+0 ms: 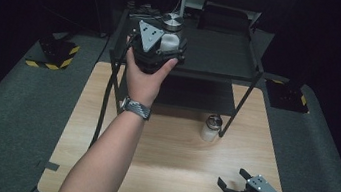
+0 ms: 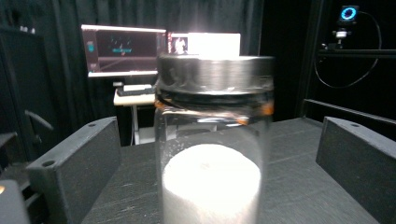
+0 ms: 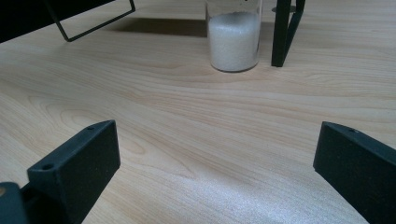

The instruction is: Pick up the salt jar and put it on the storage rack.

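Left hand-held gripper (image 1: 166,42) is hanging over the top shelf (image 1: 214,57) of the black rack, jaws spread wide. The jar (image 1: 171,34) is standing between them near the shelf's left front corner, a clear gap showing on each side in the left gripper view, so nothing is pinching it. Glass jar (image 2: 212,140), dark metal lid (image 2: 215,74), white powder filling the lower part.

Orientation: the jar is standing upright, long axis vertical, lid pointing up, base flat on the shelf. No tilt that I can make out.

Right hand-held gripper (image 1: 236,182) is resting near the front right corner of the surface (image 1: 170,151), jaws spread, nothing between them. A second jar (image 1: 211,128) is standing on the surface just beside the rack's right front leg (image 1: 238,105); the right gripper view is looking straight at its white filling (image 3: 232,39).

Risks, as a judgement:
- The jaws are bracketing the jar closely. Pulling the left gripper back at an angle could clip the glass with a jaw and tip it or slide it toward the shelf's front edge. A straight retreat looks safest.
- The jar is tall, so a sideways knock topples it easily; a fall from the shelf could break the glass.
- The cable trailing from the left gripper is hanging past the shelf's left edge and could snag on the rack.
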